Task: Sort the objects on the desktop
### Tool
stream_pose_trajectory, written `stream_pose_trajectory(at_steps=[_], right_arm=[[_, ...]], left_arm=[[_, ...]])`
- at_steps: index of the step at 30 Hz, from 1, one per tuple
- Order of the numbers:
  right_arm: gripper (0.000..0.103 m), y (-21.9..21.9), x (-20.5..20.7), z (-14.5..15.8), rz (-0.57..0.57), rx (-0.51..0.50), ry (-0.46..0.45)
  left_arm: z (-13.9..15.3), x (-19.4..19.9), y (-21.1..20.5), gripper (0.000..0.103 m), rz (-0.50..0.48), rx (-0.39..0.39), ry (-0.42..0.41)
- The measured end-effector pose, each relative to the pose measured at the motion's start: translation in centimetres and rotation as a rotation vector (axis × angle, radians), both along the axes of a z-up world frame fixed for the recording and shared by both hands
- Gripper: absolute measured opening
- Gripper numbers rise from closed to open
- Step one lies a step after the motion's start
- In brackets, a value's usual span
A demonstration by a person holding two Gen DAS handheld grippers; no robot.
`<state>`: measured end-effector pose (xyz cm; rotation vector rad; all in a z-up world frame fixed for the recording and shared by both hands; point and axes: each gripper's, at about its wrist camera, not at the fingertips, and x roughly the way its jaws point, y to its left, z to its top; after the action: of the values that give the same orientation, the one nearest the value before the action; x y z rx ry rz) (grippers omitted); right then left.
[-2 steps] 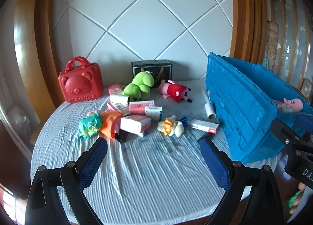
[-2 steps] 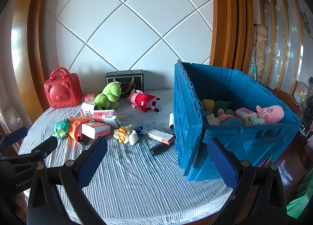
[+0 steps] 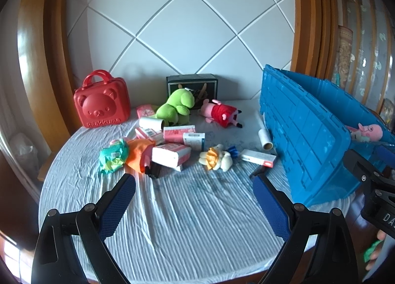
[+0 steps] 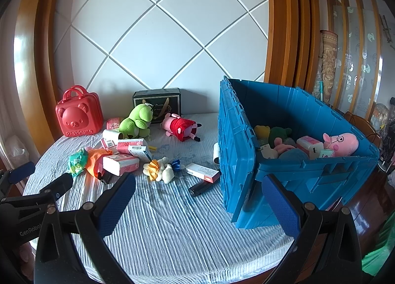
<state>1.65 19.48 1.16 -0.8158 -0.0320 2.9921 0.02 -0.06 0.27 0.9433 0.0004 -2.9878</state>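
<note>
A round table with a striped cloth [image 3: 187, 222] carries a scatter of objects: a green plush frog [image 3: 176, 108], a pink pig plush in red [image 3: 221, 112], pink tissue packs [image 3: 170, 154], a small yellow-white plush [image 3: 216, 158], a white-red box [image 3: 258, 158] and a paper roll [image 3: 265, 138]. A blue crate [image 4: 291, 160] at the right holds several plush toys and boxes. My left gripper [image 3: 193, 196] hangs open over the near cloth with nothing between its fingers. My right gripper [image 4: 197, 196] is open too, near the crate's front corner.
A red bear-face case [image 3: 102, 100] stands at the back left, a dark box [image 3: 192, 84] against the tiled wall. A black oblong device [image 4: 201, 187] lies beside the crate. The left gripper's body [image 4: 24, 200] shows at the lower left of the right wrist view.
</note>
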Motion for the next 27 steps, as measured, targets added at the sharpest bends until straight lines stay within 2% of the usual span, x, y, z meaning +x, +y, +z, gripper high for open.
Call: stream_pose_trajectory(at_steps=[4, 8, 10, 27], right_arm=[[0.103, -0.2, -0.1, -0.2, 0.000, -0.003, -0.008], [0.103, -0.2, -0.1, -0.1, 0.000, -0.002, -0.006], [0.103, 0.0, 0.1, 0.1, 0.000, -0.002, -0.004], [0.103, -0.4, 0.0, -0.1, 0.001, 0.009, 0.009]], left_arm=[[0.1, 0.7, 0.3, 0.097, 0.002, -0.026, 0.019], [0.3, 0.4, 1.0, 0.097, -0.004, -0.042, -0.015], [0.1, -0.4, -0.1, 0.097, -0.006, -0.012, -0.027], [-0.4, 0.1, 0.1, 0.097, -0.008, -0.022, -0.010]])
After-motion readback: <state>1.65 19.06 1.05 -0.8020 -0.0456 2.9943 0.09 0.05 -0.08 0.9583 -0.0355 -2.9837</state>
